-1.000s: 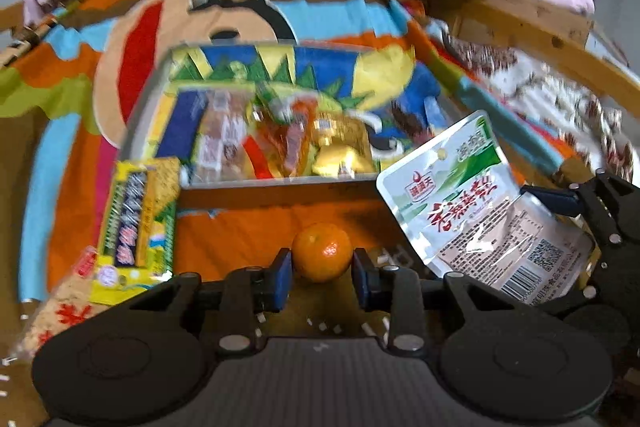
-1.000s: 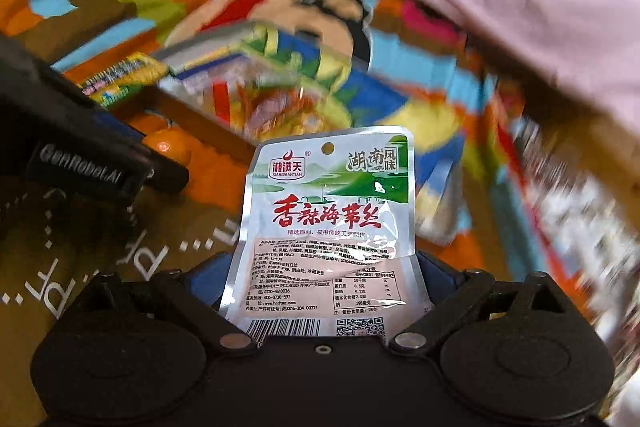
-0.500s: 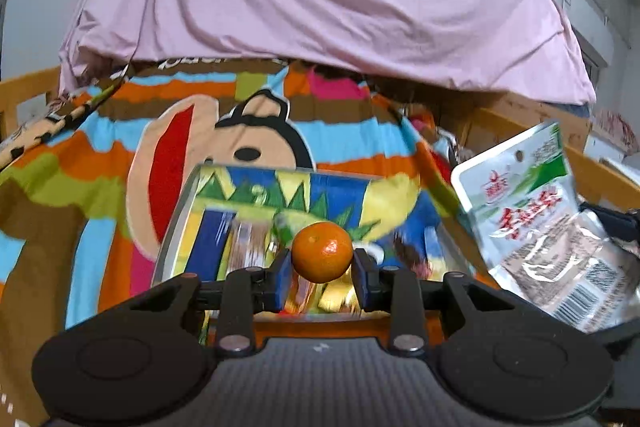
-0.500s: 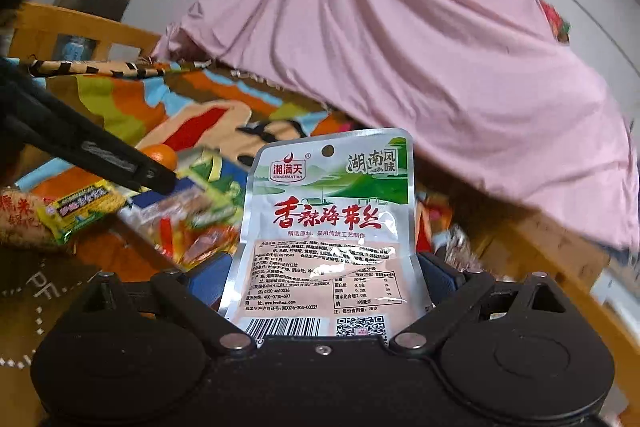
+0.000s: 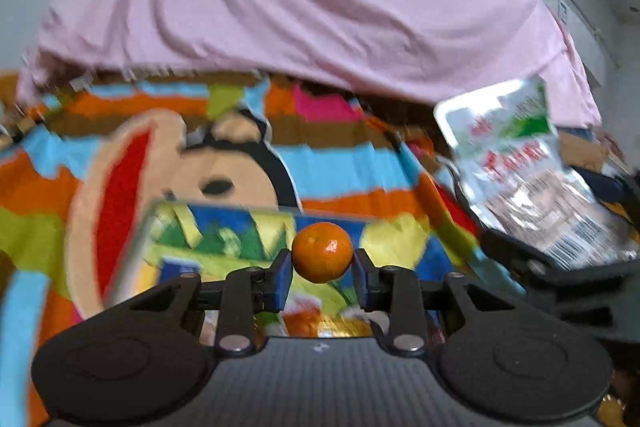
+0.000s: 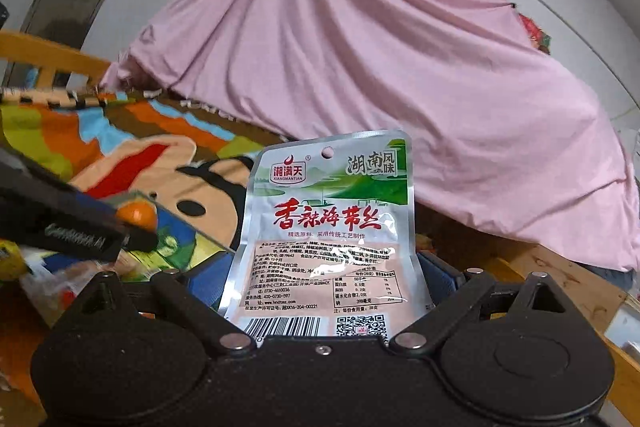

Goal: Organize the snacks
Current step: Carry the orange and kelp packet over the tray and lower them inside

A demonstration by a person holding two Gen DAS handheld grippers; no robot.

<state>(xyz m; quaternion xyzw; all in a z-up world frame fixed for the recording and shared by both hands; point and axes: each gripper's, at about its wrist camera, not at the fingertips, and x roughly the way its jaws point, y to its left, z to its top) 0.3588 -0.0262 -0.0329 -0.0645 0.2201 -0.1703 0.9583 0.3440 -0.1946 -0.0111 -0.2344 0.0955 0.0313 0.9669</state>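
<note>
Left gripper pinching a small mandarin, right gripper clamped on an upright seaweed snack packet. Both carried above the snack tray, lying ahead and below, nearer the left; drop-off likely next.

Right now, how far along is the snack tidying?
Partly done: the clear box on the colourful blanket already holds several packets. In hand: the left tool grips a small orange, and the right tool holds a silver seaweed packet. Both are raised near the box, not yet placed inside.
</note>
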